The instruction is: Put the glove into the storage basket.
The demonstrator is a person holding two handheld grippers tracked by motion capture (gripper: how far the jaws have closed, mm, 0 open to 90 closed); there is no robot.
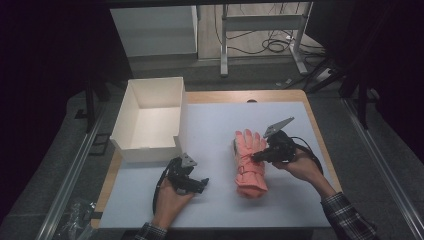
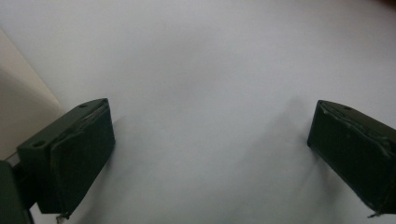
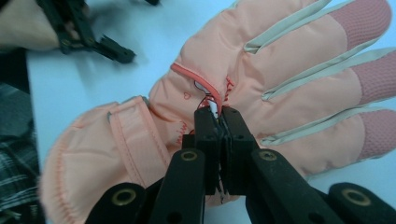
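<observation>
- Glove (image 1: pixel 249 162): salmon-pink, padded, flat on the white table cover (image 1: pixel 220 200), right of centre, fingers pointing away from the person, cuff nearest. Wrist strap across the back; pink zip seam (image 3: pixel 198 81) in the right gripper view.
- Right gripper (image 3: pixel 218 114): jaws pressed together, tips set on the back of the glove at the zip seam, apparently pinching a small fold of fabric or the zip pull there; which of the two, not clear. In the high view (image 1: pixel 256 156), meeting the glove from its right side, grey plate on top.
- Left gripper (image 1: pixel 202 184): near the front edge, left of the glove and apart from it, close to the box. Jaws spread wide in its own view (image 2: pixel 210 154), nothing but bare cover between them.
- White box (image 1: pixel 150 117): open-topped, at the table's far left corner, nothing seen inside.
- Progress, as judged: grip on the glove just taken; glove not lifted, lying wholly on the cover; transfer to the box, if that is the aim, entirely left to do.
- Hard to make out: underside of the glove and its thumb; part of the box floor behind the near wall; room beyond the table dark, a desk frame and cables barely legible.
</observation>
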